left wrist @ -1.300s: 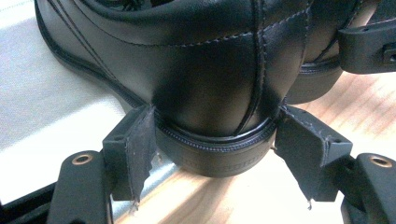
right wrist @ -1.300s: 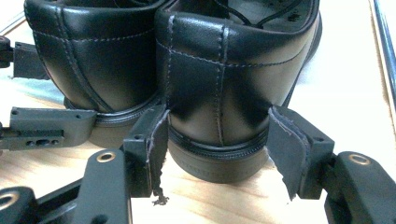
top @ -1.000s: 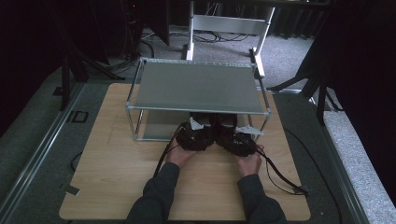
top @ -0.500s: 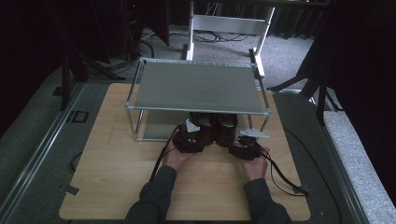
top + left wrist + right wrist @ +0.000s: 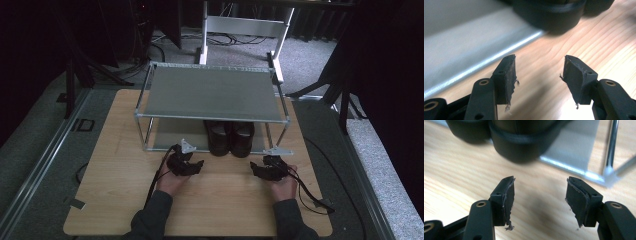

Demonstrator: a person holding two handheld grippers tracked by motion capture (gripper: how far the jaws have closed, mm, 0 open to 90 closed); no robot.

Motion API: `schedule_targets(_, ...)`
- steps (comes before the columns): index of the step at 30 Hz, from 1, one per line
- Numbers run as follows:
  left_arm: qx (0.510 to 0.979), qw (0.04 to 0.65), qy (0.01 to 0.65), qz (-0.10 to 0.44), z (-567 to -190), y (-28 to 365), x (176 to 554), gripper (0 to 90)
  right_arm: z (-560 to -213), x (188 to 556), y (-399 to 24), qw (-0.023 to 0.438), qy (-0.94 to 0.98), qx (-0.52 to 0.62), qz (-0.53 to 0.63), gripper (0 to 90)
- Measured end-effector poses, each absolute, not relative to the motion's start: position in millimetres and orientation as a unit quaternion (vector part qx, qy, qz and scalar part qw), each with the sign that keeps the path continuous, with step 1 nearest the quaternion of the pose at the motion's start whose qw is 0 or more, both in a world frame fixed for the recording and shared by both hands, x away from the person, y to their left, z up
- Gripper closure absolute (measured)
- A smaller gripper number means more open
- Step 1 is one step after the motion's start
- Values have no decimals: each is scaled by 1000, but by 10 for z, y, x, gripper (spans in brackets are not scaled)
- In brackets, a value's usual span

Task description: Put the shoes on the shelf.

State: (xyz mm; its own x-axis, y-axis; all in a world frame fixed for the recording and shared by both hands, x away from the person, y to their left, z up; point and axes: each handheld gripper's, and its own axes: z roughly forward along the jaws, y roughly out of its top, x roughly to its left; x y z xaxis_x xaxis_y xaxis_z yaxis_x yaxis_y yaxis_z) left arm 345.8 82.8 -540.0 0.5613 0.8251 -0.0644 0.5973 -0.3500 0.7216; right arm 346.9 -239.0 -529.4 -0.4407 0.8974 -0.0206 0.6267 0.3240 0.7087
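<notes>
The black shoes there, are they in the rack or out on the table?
In. The black shoes sit side by side on the rack's lower shelf, toes poking past its front edge; both grippers are off them.

Your wooden table (image 5: 125, 200) sits on grey carpet (image 5: 30, 150); a white frame (image 5: 245, 25) stands top centre, dark stands (image 5: 75, 65) upper left, dim room.

No text, label, brand, number or sign could be read anywhere in the three views, whether on the tabletop or on anything that stood on it.
</notes>
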Motion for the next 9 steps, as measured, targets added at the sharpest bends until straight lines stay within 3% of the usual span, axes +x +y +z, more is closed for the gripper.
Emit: schedule_targets(9,803,341,455,178,-5558,1116,3206,440,-5411,3445,-2532,211,787,498,298,392)
